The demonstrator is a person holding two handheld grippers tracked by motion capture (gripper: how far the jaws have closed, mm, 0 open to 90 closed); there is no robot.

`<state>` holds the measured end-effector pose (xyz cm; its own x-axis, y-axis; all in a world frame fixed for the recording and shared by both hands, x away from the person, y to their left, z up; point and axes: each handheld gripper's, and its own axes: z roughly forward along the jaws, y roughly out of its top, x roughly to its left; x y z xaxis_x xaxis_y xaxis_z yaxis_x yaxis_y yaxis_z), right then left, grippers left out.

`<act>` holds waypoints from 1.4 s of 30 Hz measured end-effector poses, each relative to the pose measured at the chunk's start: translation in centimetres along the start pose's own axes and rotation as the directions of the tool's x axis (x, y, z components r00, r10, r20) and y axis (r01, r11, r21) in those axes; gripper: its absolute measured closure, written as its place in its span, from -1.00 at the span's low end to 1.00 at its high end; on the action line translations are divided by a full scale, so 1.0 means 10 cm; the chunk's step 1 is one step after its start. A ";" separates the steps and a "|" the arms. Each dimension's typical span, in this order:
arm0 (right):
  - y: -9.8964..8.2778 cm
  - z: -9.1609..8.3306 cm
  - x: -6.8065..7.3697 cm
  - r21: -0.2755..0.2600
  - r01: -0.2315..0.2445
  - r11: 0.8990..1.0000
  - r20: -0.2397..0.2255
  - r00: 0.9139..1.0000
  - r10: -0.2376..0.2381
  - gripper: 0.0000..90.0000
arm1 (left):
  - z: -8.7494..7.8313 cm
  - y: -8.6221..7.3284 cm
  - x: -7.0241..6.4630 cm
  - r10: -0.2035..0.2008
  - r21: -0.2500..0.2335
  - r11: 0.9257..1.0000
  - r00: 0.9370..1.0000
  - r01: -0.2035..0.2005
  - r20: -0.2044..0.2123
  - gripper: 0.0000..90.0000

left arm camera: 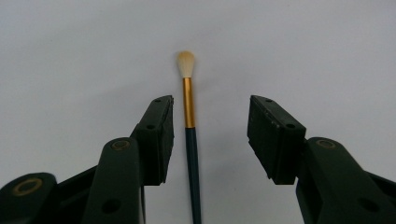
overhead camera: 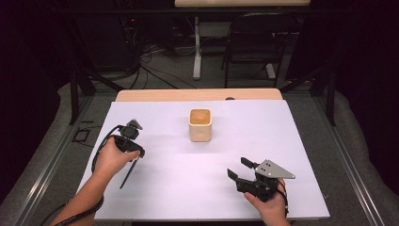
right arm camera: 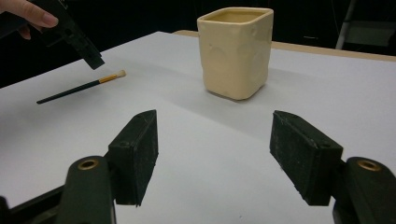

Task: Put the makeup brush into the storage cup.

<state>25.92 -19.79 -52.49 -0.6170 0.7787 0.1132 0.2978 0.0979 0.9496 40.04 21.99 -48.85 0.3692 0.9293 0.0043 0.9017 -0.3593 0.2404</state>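
Left tool [left arm camera: 210,137] released, jaws spread wide over a paintbrush [left arm camera: 190,140] lying flat on the white worktop [overhead camera: 291,141], handle nearer one jaw, neither jaw touching it. Pale bristles and gold ferrule just beyond the jaw tips. Right tool [overhead camera: 239,168] likewise released, jaws apart and holding nothing, low near the worktop's front right. Cream square cup [overhead camera: 201,124] upright near the worktop's middle, well apart from brush and both tools.
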 end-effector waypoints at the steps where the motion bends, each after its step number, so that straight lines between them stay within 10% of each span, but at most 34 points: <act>1: 0.00 0.00 0.00 0.003 0.004 1.000 -0.002 1.000 -0.004 -0.28 | 0.00 0.00 0.01 0.001 0.000 1.000 1.000 -0.001 0.000 0.15; 42: -0.01 0.01 -0.01 0.023 -0.001 1.000 -0.005 1.000 0.001 -0.28 | 0.14 -0.02 0.13 -0.054 0.100 0.994 0.999 0.053 0.009 0.51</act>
<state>26.02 -19.84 -52.62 -0.6203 0.7757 0.1159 0.3149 0.1109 0.9426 40.69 23.14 -50.27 0.3219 0.9466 -0.0171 0.9379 -0.3164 0.1423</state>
